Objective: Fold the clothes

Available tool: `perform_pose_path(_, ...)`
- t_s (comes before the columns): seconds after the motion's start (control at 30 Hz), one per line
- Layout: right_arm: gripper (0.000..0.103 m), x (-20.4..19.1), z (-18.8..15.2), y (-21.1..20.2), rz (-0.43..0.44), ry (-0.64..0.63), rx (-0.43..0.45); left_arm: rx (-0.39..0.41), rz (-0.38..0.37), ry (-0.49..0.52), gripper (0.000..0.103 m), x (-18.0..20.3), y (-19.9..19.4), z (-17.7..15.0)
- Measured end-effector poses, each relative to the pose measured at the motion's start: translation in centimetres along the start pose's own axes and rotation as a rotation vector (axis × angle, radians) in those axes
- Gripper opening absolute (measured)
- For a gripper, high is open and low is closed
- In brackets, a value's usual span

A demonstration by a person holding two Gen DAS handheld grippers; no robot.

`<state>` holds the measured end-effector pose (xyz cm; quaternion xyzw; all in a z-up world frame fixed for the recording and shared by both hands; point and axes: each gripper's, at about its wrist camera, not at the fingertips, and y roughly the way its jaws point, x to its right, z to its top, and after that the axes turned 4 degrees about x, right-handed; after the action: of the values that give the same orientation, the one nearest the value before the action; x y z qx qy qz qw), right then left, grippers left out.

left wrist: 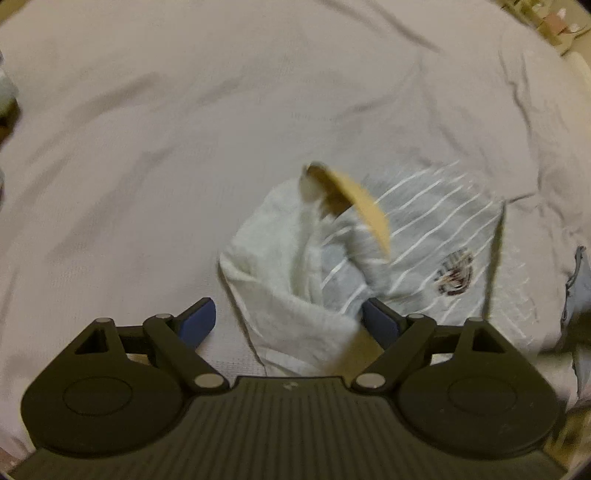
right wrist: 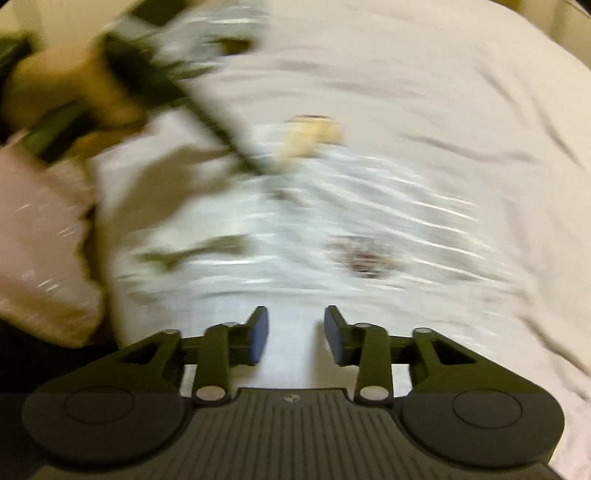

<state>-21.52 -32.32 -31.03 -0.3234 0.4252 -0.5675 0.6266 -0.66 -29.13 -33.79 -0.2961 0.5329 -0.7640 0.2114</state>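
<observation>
A grey shirt with thin white stripes [left wrist: 424, 229] lies crumpled on the pale bedsheet [left wrist: 147, 147]. It has a tan collar [left wrist: 362, 206] and a dark chest logo [left wrist: 454, 273]. Its white inner side is turned up toward me. My left gripper [left wrist: 288, 321] is open wide, with a fold of that white fabric lying loose between its blue pads. In the right wrist view the shirt [right wrist: 332, 221] is motion-blurred, with collar [right wrist: 314, 133] and logo [right wrist: 365, 254] showing. My right gripper [right wrist: 297, 339] is open just short of the shirt's near edge, holding nothing.
A person's hand [right wrist: 66, 92] holds the other gripper tool [right wrist: 147, 70] at upper left, above a pink sleeve [right wrist: 37, 240]. A blue-grey cloth [left wrist: 576, 280] lies at the right edge. Small boxes [left wrist: 554, 22] stand beyond the bed's far corner. The wrinkled sheet [right wrist: 443, 92] spreads all around.
</observation>
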Motion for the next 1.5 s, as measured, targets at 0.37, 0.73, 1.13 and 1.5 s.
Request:
perform_pose_path(0.37, 0.068, 9.6, 5.7, 4.9, -0.115, -0.022, 0.083, 0.076, 0.103, -0.007, 0.005, -6.3, -8.6, -4.0)
perform_pose_path(0.73, 0.01, 10.8, 7.1, 9.8, -0.029, 0.036, -0.006, 0.12, 0.122, 0.007, 0.005, -5.0, -9.2, -5.9)
perform_pose_path(1.13, 0.002, 14.6, 0.2, -10.4, -0.52, 0.287, 0.278, 0.42, -0.001, 0.229, 0.005, 0.8, -14.2, 4.2)
perform_pose_path(1.5, 0.028, 19.9, -6.6, -12.9, -0.807, 0.518, 0.168, 0.334, 0.085, 0.254, 0.028, 3.1, -4.9, 12.1)
